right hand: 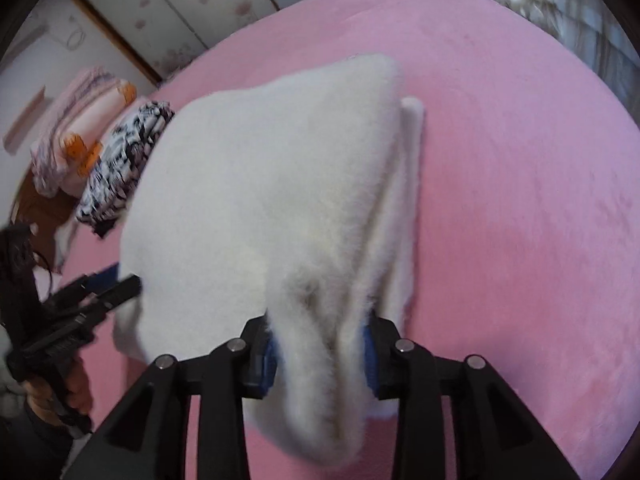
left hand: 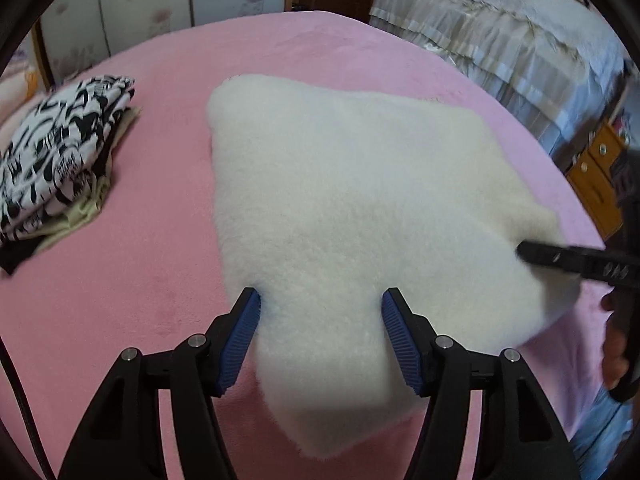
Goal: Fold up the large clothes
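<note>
both grippers' jaws, left gripper [left hand: 320, 344] and right gripper [right hand: 320, 354], clenched on unlabelled white fleece garment [left hand: 360, 200] over pink bedspread [left hand: 140, 300]

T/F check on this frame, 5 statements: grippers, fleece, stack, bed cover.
1. The left gripper has fleece between its fingers. True.
2. The right gripper hangs clear of the fleece. False: fleece is bunched between its blue pads.
3. The bed cover is pink. True.
4. The fleece lies on the folded stack. False: the stack sits apart, to the fleece's left in the left wrist view.
5. The top item of the stack is plain white. False: it has a black-and-white print.
</note>
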